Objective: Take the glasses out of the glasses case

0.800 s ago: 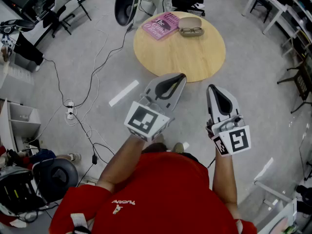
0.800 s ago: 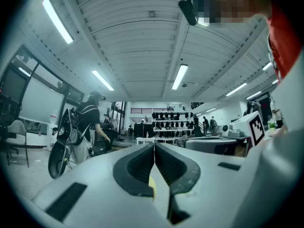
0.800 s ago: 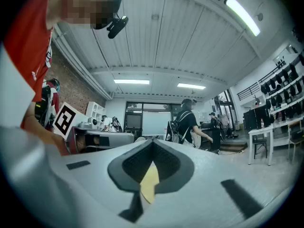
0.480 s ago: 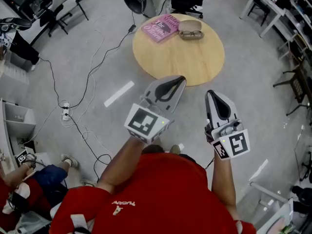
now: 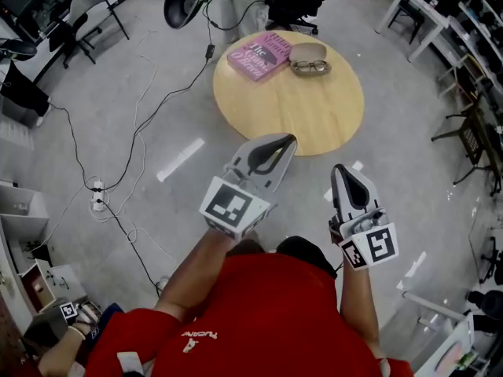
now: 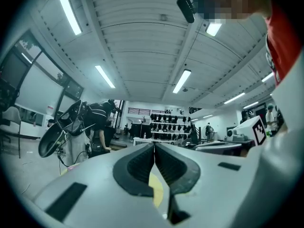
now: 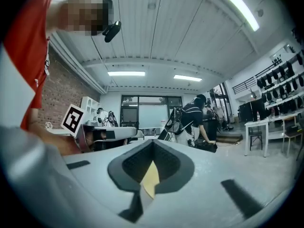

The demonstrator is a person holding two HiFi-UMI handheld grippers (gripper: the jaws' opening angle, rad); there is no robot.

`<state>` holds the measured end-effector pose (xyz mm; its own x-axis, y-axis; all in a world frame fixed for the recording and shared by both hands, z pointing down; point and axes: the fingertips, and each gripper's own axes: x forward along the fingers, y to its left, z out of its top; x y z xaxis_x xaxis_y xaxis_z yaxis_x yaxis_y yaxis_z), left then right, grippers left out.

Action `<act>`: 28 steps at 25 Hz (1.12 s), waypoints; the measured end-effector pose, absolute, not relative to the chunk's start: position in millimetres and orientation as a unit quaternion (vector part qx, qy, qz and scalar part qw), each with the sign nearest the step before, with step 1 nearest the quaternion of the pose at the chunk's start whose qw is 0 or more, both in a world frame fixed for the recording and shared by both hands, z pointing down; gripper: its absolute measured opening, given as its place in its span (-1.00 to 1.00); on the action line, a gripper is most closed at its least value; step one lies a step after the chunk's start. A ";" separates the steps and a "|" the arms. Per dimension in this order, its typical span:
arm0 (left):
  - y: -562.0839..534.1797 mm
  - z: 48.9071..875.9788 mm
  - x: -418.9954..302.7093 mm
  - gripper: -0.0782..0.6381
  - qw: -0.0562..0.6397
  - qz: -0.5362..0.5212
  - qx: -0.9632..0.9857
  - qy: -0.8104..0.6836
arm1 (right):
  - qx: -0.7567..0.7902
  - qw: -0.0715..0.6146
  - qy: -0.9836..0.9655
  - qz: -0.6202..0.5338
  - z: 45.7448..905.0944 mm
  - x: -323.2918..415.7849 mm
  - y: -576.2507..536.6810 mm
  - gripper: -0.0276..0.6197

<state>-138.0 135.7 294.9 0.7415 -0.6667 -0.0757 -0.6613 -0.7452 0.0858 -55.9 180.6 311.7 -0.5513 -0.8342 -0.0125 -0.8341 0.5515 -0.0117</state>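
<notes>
Stands well short of the round table [image 5: 314,124]; approach step, by the look of it. Holds left gripper [image 5: 291,137] and right gripper [image 5: 339,168] level, both clenched on nothing. Finds the glasses case [image 5: 308,50] at the table's far side beside a pink book [image 5: 258,55], glasses [image 5: 310,67] at its open front. Calls next for stepping closer and parting jaws.

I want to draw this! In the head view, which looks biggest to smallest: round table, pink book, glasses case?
1. round table, by far.
2. pink book.
3. glasses case.
Book and case lie side by side, so nearness doesn't fool you.
</notes>
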 end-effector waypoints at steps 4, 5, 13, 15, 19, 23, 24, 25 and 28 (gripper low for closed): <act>113.5 306.2 -145.0 -0.75 0.021 -0.050 0.937 -0.346 | -0.478 0.000 0.878 0.008 311.4 -68.5 163.9 -0.90; 108.3 306.1 -147.0 -0.75 0.024 -0.046 0.936 -0.347 | -0.480 -0.001 0.877 0.008 312.3 -69.5 159.4 -0.90; 53.1 311.5 -132.1 -0.75 0.012 -0.027 0.938 -0.344 | -0.493 0.012 0.870 0.007 318.0 -45.7 108.0 -0.90; 37.2 312.0 -120.1 -0.74 0.013 -0.016 0.939 -0.343 | -0.492 0.017 0.870 0.006 318.8 -32.3 88.1 -0.90; -2.2 315.8 -99.4 -0.75 0.013 0.002 0.936 -0.352 | -0.487 0.026 0.873 0.009 317.8 -7.2 46.3 -0.90; -50.3 321.8 -73.2 -0.75 0.000 0.002 0.931 -0.364 | -0.477 0.029 0.879 0.008 318.8 22.0 3.2 -0.90; -61.2 322.4 -64.9 -0.75 0.001 0.009 0.930 -0.366 | -0.473 0.029 0.881 0.006 319.5 30.8 -7.5 -0.90; -72.1 323.9 -56.8 -0.75 0.001 0.015 0.929 -0.369 | -0.469 0.028 0.882 0.005 320.5 39.5 -18.1 -0.90; -104.4 332.3 -36.2 -0.75 0.007 0.028 0.925 -0.378 | -0.458 0.023 0.889 0.003 322.6 60.0 -48.5 -0.90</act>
